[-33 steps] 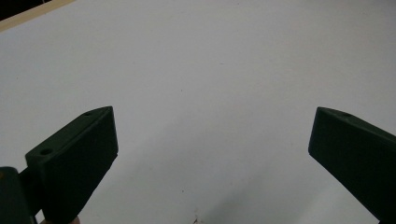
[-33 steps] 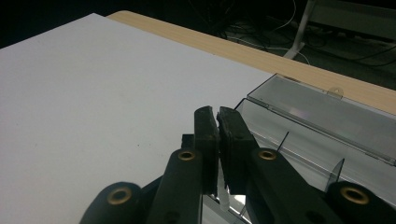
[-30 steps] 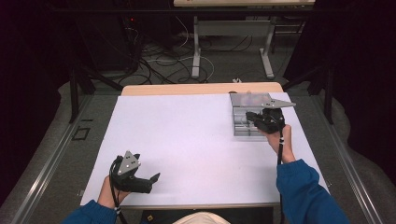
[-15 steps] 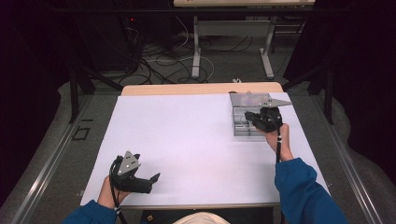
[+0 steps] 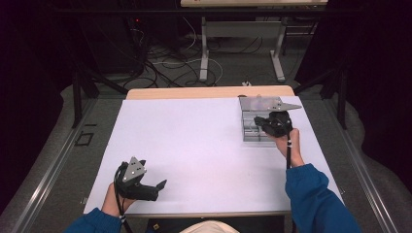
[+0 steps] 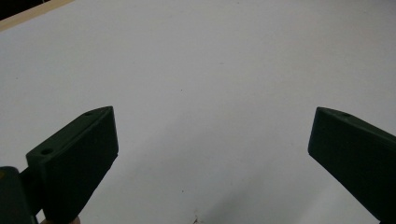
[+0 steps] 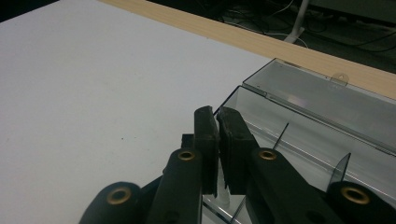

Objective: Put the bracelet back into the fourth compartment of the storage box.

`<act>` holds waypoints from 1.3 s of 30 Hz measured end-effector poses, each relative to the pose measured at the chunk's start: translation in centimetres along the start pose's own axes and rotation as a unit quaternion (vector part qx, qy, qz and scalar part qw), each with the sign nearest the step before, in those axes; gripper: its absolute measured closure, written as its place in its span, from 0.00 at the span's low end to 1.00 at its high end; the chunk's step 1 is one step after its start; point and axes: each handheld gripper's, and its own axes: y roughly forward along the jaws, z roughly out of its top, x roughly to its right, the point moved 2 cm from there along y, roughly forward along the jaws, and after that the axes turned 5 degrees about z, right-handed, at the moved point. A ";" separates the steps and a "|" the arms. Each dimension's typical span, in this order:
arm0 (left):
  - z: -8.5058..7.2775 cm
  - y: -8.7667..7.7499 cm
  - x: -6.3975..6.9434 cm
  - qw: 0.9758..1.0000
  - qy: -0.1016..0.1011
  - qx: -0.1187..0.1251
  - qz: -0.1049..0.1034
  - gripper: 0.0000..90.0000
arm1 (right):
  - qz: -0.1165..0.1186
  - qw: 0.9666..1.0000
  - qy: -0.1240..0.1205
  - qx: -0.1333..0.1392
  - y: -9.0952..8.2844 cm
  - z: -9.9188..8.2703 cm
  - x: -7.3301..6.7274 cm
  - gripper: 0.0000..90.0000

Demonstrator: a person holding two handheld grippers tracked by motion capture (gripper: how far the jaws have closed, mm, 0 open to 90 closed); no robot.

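A clear plastic compartment box (image 5: pixel 250 135) stands at the table's far right, its lid (image 5: pixel 266 103) folded back open. My right gripper (image 5: pixel 260 122) hovers over the box, held by a hand in a blue sleeve. In the right gripper view its jaws (image 7: pixel 217 113) are shut pad against pad with nothing between them, just above the box's (image 7: pixel 303 140) near corner and thin dividers. My left gripper (image 5: pixel 160 188) rests near the table's front left, pointing right. In the left gripper view the left gripper (image 6: pixel 213 116) stands wide open over bare white table.
The white table top (image 5: pixel 204 141) has a wooden strip (image 5: pixel 209 92) along its far edge. Beyond it, on the dark floor, are cables and the legs of another table (image 5: pixel 204 58). Black rails run along both sides.
My right gripper has crept slightly to the left over the box, jaws still shut. The left gripper has stayed where it was.
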 end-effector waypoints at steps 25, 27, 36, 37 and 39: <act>0.0 0.0 0.0 1.000 0.002 -0.001 -0.001 0.02 | -0.010 0.999 0.006 -0.045 2.3 -1.1 0.3 0.96; 0.0 0.0 0.0 1.000 0.002 -0.001 -0.001 0.02 | -0.011 0.999 0.006 -0.048 2.4 -1.2 0.4 0.96; 0.0 0.0 0.0 1.000 0.002 -0.002 -0.002 0.02 | 0.003 0.997 0.006 -0.073 3.5 -2.0 0.0 0.96; 0.0 0.0 0.0 1.000 0.002 -0.002 -0.001 0.02 | 0.004 0.997 0.006 -0.075 3.6 -2.0 0.0 0.96; 0.0 0.0 0.0 1.000 0.002 -0.002 -0.001 0.02 | 0.005 0.997 0.006 -0.079 3.8 -2.1 -0.2 0.96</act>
